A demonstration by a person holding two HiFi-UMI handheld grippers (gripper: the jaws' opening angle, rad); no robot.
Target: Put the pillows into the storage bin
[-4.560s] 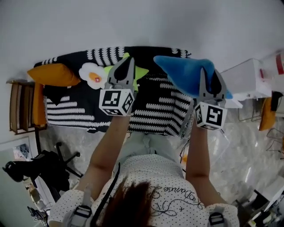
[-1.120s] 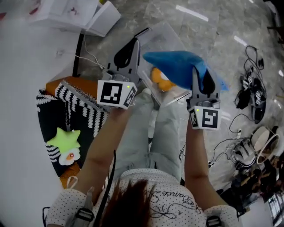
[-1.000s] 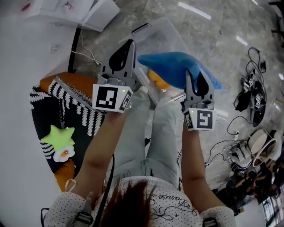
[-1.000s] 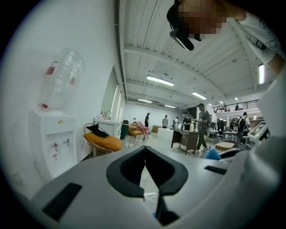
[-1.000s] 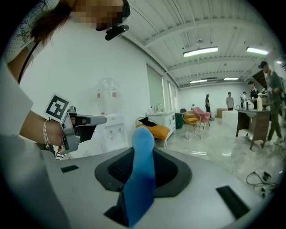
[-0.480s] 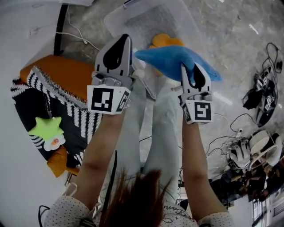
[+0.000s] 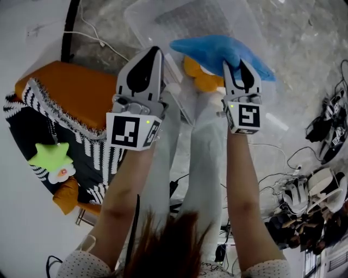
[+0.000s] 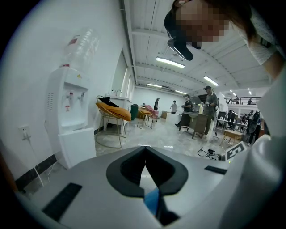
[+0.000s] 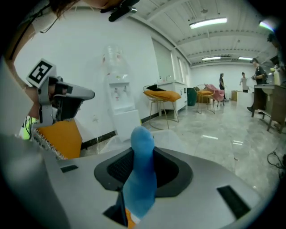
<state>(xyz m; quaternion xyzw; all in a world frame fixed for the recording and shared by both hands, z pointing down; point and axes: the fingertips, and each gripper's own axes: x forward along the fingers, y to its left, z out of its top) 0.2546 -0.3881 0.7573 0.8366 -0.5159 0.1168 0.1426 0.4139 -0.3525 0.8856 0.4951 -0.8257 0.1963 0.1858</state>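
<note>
Head view shows the right gripper with its fingers closed on one end of the blue pillow. They have just eased a little wider, yet the pillow is pinched between them. From the fingertips the pillow spreads toward the left gripper, over the clear bin. An orange pillow lies in the bin, under the blue one, between the two pairs of fingers. The left fingers are pressed fully together and hold nothing.
</note>
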